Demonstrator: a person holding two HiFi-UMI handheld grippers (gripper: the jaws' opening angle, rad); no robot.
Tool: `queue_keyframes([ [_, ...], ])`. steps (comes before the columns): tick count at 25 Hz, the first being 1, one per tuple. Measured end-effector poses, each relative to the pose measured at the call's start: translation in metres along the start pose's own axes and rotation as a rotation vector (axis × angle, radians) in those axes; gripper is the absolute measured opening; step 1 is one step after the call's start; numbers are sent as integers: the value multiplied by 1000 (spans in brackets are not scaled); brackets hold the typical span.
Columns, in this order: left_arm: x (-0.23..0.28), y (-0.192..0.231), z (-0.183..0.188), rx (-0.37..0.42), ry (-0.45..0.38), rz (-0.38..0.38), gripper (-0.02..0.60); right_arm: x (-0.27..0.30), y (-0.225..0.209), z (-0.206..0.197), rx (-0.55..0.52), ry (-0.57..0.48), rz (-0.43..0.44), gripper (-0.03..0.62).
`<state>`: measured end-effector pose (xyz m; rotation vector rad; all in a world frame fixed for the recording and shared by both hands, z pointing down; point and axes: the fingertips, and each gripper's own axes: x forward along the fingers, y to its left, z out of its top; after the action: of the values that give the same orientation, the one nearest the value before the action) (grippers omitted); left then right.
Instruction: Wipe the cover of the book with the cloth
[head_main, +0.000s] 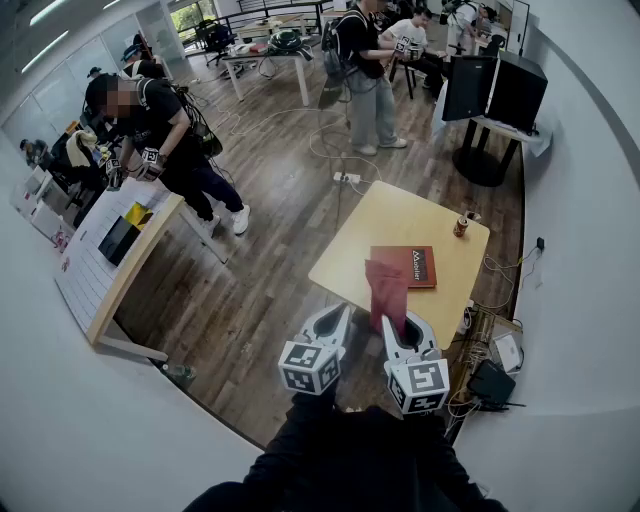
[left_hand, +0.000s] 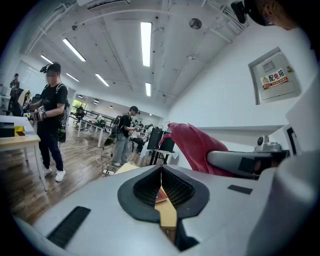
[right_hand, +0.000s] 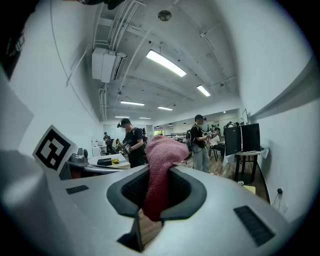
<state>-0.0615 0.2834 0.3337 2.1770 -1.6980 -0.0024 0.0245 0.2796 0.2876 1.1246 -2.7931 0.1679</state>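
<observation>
A red book (head_main: 412, 266) lies flat on the small wooden table (head_main: 375, 228), toward its right side. A pink-red cloth (head_main: 386, 293) hangs in my right gripper (head_main: 396, 322), whose jaws are shut on it; the same cloth (right_hand: 159, 172) rises between the jaws and flops over in the right gripper view. My left gripper (head_main: 331, 322) is shut with nothing held, just left of the right one and before the table's near edge. Its closed jaws (left_hand: 162, 186) leave only a slit, through which a bit of the book (left_hand: 161, 195) shows. The cloth (left_hand: 196, 145) hangs to its right.
A small can (head_main: 461, 225) stands near the table's far right corner. A long desk (head_main: 118, 262) with items runs along the left wall, a person (head_main: 165, 135) beside it. More people and a monitor stand (head_main: 492, 95) are farther back. Cables and a power strip (head_main: 346, 178) lie on the floor.
</observation>
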Motion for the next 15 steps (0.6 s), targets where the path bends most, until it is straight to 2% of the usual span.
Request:
queue_keyframes([
  [6,1,-1,-2,1,4,2,35,-1,-2,-2,-1,3,1,75],
  [15,14,-20,-13,-4,24,2,35,-14,-23,-13,61,28,13,77],
])
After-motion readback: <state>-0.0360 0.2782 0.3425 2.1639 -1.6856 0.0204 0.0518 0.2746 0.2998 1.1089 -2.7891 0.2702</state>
